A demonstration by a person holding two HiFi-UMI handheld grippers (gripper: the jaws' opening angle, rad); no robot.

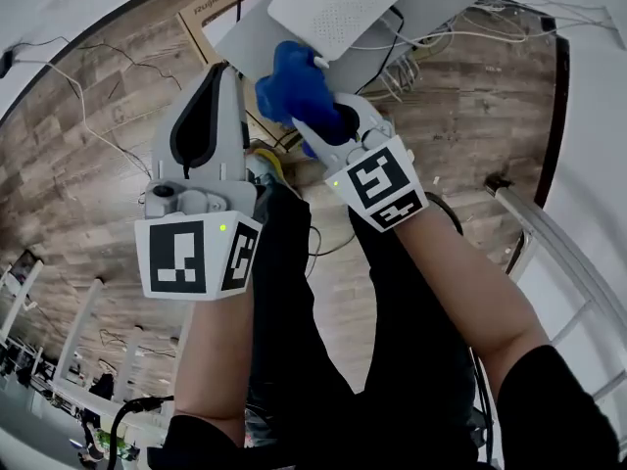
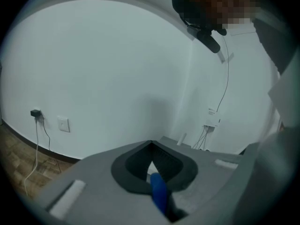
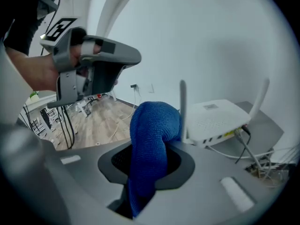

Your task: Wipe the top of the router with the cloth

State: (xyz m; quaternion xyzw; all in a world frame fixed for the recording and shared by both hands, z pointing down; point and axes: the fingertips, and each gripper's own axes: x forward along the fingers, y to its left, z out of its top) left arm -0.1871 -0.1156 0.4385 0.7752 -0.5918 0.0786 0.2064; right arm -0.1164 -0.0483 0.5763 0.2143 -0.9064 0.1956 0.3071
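Right gripper (image 1: 312, 116) clamps the cloth (image 1: 292, 78) near the router (image 1: 333, 8); left gripper (image 1: 217, 78) closed; wiping looks unstarted

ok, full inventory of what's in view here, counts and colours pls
router: 1, white, on the tabletop
antennas: 2, white, standing up from the router
cloth: 1, blue, bunched at the router's near edge, contact unclear
tabletop: 1, grey, top of the head view
cardboard box: 1, brown, at the tabletop's left edge
cables: several, white and black, right of the router
floor: wood-look, brown
wall socket: 1, white, low on the wall
blue strip: 1, in the left gripper's slot, unclear what
left gripper: grey, jaws together, left of the cloth
right gripper: grey, shut on the cloth
forearms: 2, bare
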